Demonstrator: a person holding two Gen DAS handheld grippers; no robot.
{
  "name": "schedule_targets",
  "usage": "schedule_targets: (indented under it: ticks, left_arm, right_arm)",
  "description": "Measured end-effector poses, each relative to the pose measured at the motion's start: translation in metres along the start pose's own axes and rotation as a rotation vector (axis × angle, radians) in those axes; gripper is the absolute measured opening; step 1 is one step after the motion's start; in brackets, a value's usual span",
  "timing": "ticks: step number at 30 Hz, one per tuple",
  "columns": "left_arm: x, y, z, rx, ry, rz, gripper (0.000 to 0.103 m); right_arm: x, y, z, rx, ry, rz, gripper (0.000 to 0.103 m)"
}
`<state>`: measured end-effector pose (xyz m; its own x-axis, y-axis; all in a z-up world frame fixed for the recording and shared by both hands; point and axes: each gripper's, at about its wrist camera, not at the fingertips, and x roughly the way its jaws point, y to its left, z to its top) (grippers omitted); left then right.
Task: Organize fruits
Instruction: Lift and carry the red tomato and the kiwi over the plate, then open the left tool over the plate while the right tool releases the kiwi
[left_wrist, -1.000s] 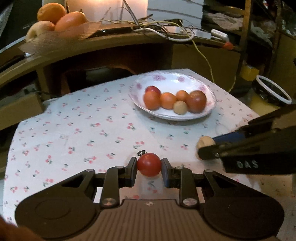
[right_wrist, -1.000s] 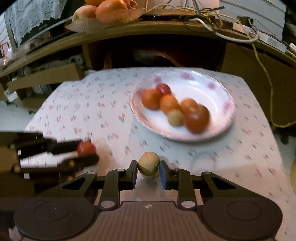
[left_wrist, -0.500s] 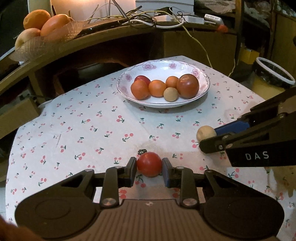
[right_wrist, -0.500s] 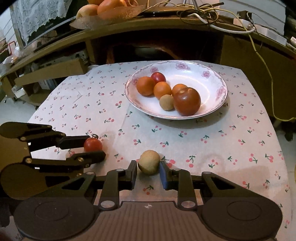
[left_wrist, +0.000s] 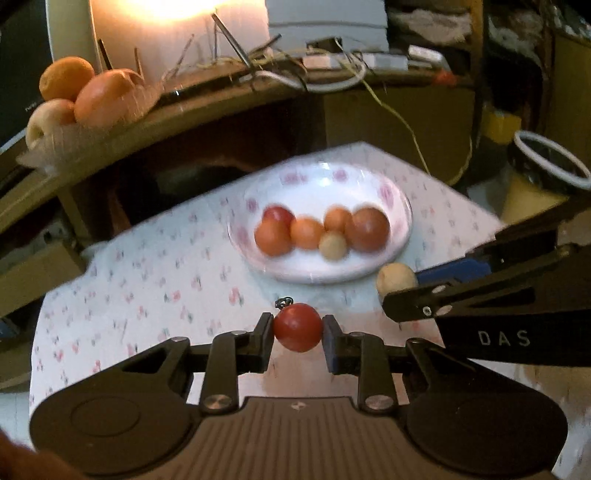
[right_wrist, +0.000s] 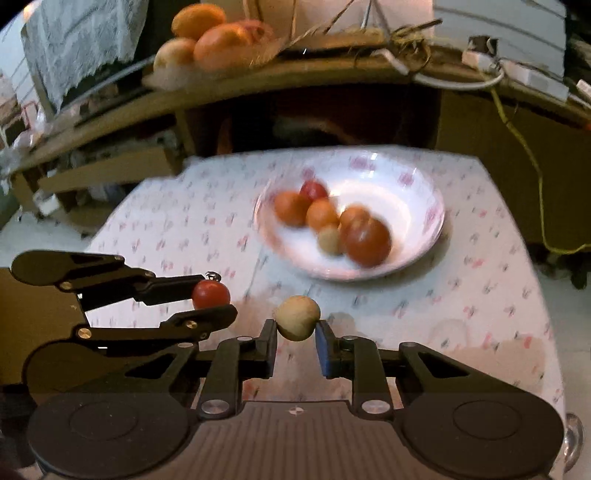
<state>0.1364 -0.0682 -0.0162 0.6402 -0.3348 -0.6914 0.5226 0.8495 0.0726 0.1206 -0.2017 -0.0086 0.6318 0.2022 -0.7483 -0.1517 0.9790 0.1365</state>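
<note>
Gently, I am pinching a soft tomato (left_wrist: 297, 327) across its middle in my left claw (left_wrist: 297, 334) and a light longan (right_wrist: 297, 322) in my right claw (right_wrist: 296, 338).

Two wrist fisheyes, low over the table
Both face the fruit plate (left_wrist: 400, 221) (right_wrist: 428, 206) from nearby, each catching the other gripper

Lived-in home room | table under white cherry-print tablecloth (right_wrist: 480, 295) | white floral-rimmed ceramic bowl (right_wrist: 417, 199) | curved wooden shelf (left_wrist: 221, 107) with tangled cables (left_wrist: 332, 74) | lace curtain (right_wrist: 81, 44) | cardboard boxes (right_wrist: 107, 170)
</note>
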Motion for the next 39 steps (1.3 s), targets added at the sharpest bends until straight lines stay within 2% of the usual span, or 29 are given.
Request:
schedule_targets:
  ticks: [11, 16, 21, 28, 32, 39]
  left_arm:
    - [0.042, 0.001, 0.050, 0.004, -0.027, 0.040, 0.033]
    - [0.061, -0.007, 0.062, 0.030, -0.028, 0.014, 0.033]
    - [0.074, -0.008, 0.064, 0.028, -0.019, 0.011, 0.034]
    - [0.078, -0.007, 0.066, 0.019, -0.023, 0.019, 0.034]
    - [0.080, -0.005, 0.068, 0.006, -0.025, 0.020, 0.036]
    - [0.078, 0.002, 0.072, -0.033, -0.032, 0.009, 0.040]
  right_arm:
    - [0.022, -0.031, 0.047, 0.015, -0.064, -0.077, 0.025]
    - [0.037, -0.045, 0.062, -0.001, -0.066, -0.085, 0.025]
    - [0.054, -0.050, 0.067, -0.033, -0.045, -0.099, 0.025]
    - [0.061, -0.058, 0.073, -0.015, -0.045, -0.093, 0.026]
    - [0.061, -0.060, 0.075, -0.009, -0.055, -0.099, 0.036]
    - [0.057, -0.068, 0.077, 0.033, -0.074, -0.115, 0.036]
